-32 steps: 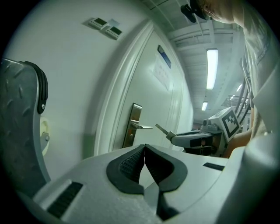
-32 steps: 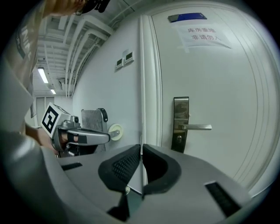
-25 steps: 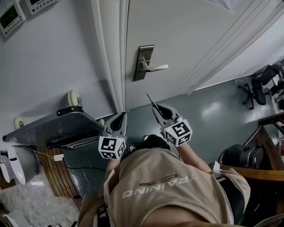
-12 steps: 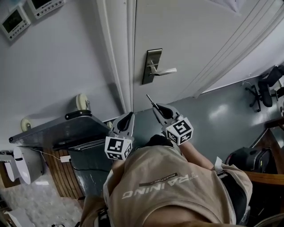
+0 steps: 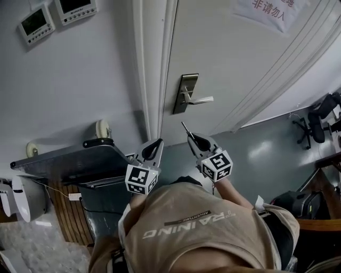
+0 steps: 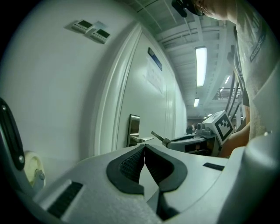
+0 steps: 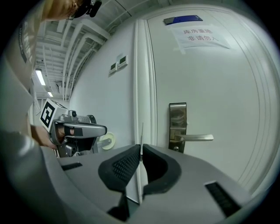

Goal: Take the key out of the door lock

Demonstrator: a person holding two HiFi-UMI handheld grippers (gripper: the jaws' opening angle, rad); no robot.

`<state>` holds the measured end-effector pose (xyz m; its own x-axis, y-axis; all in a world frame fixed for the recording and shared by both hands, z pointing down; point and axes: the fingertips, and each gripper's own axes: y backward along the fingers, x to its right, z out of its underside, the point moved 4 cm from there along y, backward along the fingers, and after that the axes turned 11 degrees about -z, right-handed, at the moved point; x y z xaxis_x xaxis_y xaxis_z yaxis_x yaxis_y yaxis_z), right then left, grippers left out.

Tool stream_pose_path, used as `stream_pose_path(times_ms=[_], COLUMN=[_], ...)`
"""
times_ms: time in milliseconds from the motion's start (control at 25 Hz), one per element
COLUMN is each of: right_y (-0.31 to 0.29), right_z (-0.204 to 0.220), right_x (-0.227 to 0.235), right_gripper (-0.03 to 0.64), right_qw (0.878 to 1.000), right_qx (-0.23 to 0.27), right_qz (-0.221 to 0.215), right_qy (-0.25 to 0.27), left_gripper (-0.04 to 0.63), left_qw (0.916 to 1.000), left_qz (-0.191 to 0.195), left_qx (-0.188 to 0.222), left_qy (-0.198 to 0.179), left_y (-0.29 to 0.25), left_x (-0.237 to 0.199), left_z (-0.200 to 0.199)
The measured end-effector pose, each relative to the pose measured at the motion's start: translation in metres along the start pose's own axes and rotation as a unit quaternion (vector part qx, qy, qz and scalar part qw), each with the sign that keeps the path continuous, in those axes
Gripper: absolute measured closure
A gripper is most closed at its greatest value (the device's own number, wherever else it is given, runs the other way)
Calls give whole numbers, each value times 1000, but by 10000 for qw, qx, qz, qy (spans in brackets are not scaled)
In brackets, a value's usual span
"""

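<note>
near door (image 5: 240, 69), key (image 5: 185, 127) in clenched right hand-held gripper (image 5: 191, 136); left hand-held gripper (image 5: 159, 142) clenched empty

1. Of the key (image 7: 141, 132), only a thin blade is shown; the rest is hidden within the closed jaws of the right gripper (image 7: 141, 148).
2. The door notice (image 5: 270, 9) is cropped by the head view's top edge.
3. Detail on the lock plate (image 5: 184, 91) is perhaps too small to be told there.

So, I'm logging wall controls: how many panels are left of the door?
2. One panel on the wall, top left; the second panel beside it, nearer the door, cut by the top edge. Others may be hidden.
</note>
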<state>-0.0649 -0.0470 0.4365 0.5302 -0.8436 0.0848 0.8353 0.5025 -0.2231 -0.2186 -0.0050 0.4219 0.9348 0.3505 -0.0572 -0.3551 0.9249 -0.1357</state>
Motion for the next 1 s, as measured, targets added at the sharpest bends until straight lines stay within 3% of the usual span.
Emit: stream_pose_path(times_ms=[240,640,1000], right_y=[-10,-32,8], right_z=[-19,-24,-27], right_x=[-1,-21,4], right_gripper=[589,589,589], right_qw=[9999,9989,9994], right_qx=[-50,-225,-92], right_qz=[-43,-352,-177], right_qy=[113,219,293], left_gripper=[586,586,586], left_qw=[9998,9984,9974], left_qz=[-185,-359,-595], left_qx=[62,-113,-9], left_qy=[77,418,405], left_y=[9,24,9], left_x=[-13,-22,-4], left_z=[-9,17,10])
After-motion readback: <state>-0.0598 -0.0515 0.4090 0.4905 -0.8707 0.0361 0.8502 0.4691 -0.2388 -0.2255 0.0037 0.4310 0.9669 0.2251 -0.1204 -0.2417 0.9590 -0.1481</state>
